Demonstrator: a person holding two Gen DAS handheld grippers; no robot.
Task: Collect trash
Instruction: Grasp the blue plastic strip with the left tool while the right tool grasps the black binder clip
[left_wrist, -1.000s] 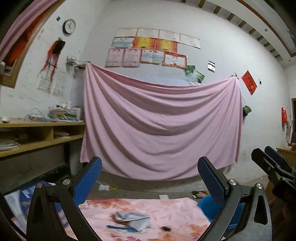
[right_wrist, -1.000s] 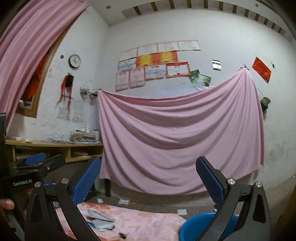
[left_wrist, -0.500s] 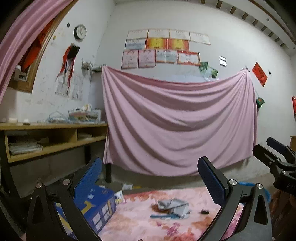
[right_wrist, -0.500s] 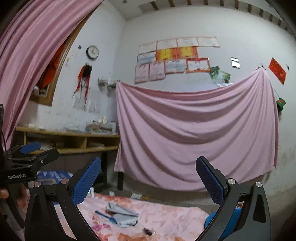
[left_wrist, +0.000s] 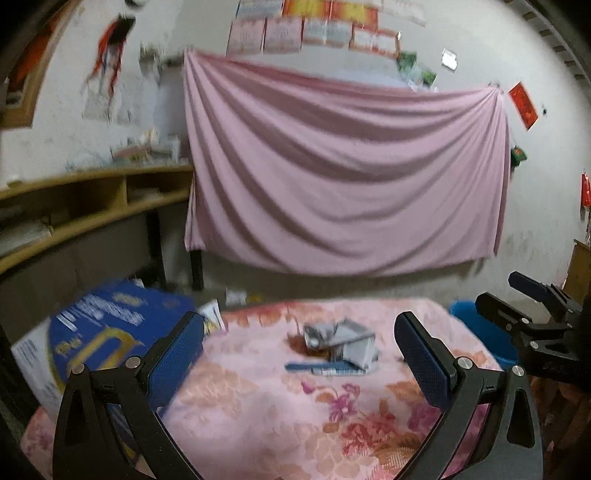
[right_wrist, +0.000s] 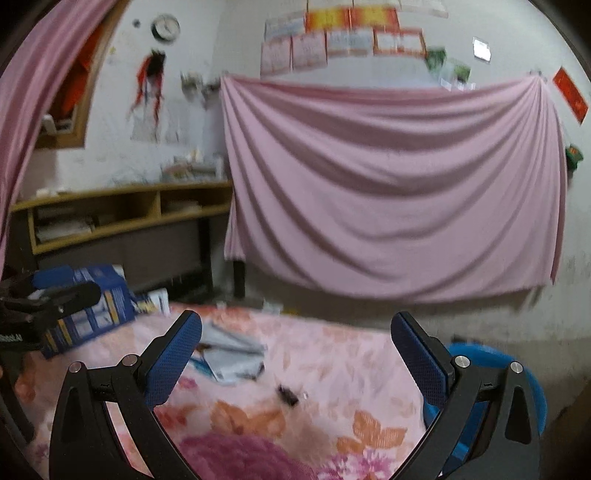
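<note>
Crumpled grey-white paper trash (left_wrist: 340, 341) lies mid-table on a pink floral cloth (left_wrist: 280, 413), with a blue pen-like strip (left_wrist: 314, 367) in front of it. It also shows in the right wrist view (right_wrist: 232, 356), near a small black scrap (right_wrist: 288, 395). My left gripper (left_wrist: 299, 362) is open and empty, held above the cloth short of the paper. My right gripper (right_wrist: 295, 365) is open and empty; it also shows at the right edge of the left wrist view (left_wrist: 517, 306). A blue bin (right_wrist: 491, 373) stands off the table's right side.
A blue and white cardboard box (left_wrist: 96, 336) sits at the table's left. A wooden shelf unit (right_wrist: 122, 214) stands against the left wall. A pink sheet (left_wrist: 343, 177) hangs on the back wall. Small litter (left_wrist: 236, 295) lies on the floor behind the table.
Both grippers have tilted down and moved nearer the table, so the cloth, the paper trash and the blue box show larger. Both stay open and empty.
</note>
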